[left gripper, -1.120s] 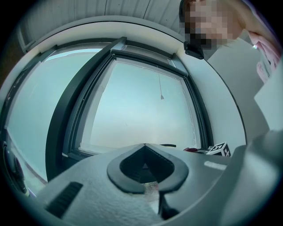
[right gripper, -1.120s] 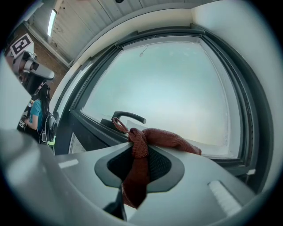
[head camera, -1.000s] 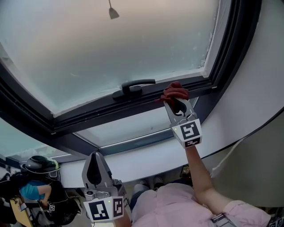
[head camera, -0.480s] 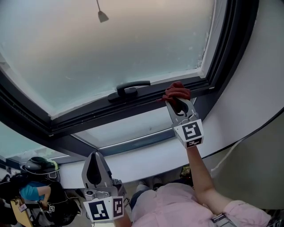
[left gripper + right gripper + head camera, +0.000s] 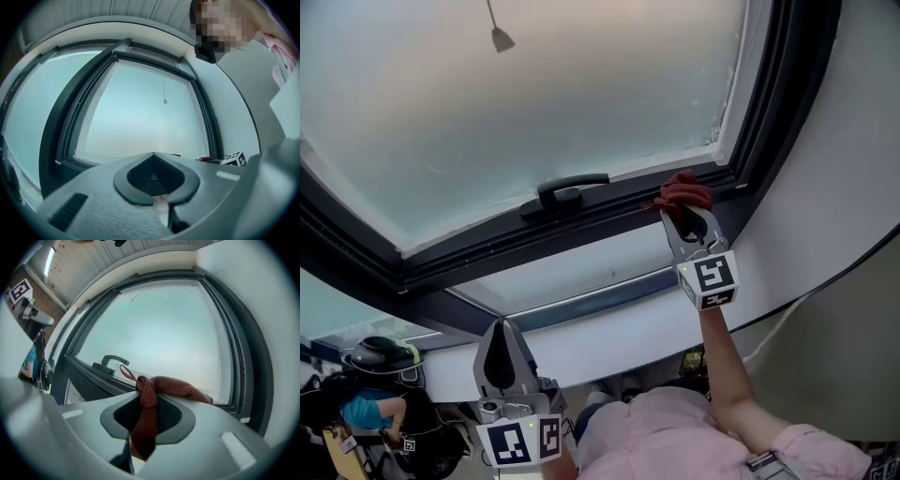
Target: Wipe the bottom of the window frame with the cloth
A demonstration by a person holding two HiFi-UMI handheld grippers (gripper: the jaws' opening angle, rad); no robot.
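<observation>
A red-brown cloth [image 5: 682, 193] is pressed on the dark bottom rail of the window frame [image 5: 619, 202], close to its right corner. My right gripper [image 5: 686, 217] is shut on the cloth; in the right gripper view the cloth [image 5: 154, 390] bunches between the jaws and spills over their tips. A black window handle [image 5: 565, 191] sits on the rail left of the cloth. My left gripper [image 5: 499, 358] hangs low at the left, away from the frame, shut with nothing in it. In the left gripper view the right gripper's marker cube [image 5: 234, 158] shows by the frame.
A white curved wall [image 5: 825, 225] rises right of the window. A pull cord end [image 5: 501, 37] hangs before the frosted pane. Another person with a helmet [image 5: 380, 356] stands at the lower left. A lower pane [image 5: 572, 267] lies under the rail.
My right gripper has slid the cloth a little rightward along the bottom rail toward the corner. The left gripper has stayed put.
</observation>
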